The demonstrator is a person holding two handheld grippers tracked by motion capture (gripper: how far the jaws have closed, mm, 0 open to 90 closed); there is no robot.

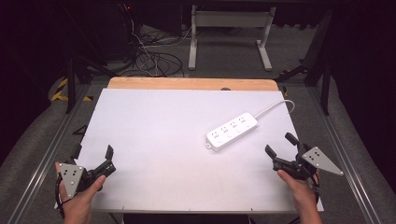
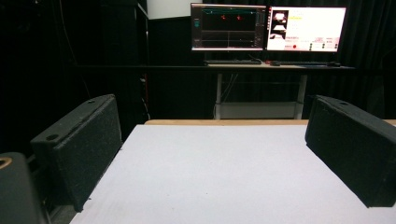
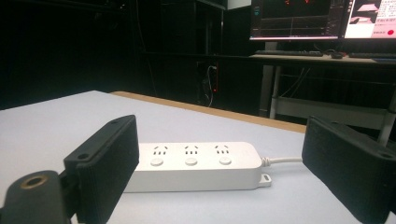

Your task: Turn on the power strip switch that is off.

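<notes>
Approach stage: both grippers held empty at the near table edge, power strip not yet touched

White table (image 1: pixel 154 135) bare but for a white power strip (image 1: pixel 232 130) lying flat right of centre, cord trailing to the far right. Right gripper (image 1: pixel 280 147) sat near it, jaws spread wide, aimed at its long side. Left gripper (image 1: pixel 93 156) well apart at the near left, jaws likewise spread over bare board. Next move likely called for the right gripper to advance and straddle the strip

Black grippers: left gripper (image 1: pixel 95 157), right gripper (image 1: pixel 279 145); grey three-cornered plates, rough-faced fingers (image 3: pixel 107 163).
</notes>
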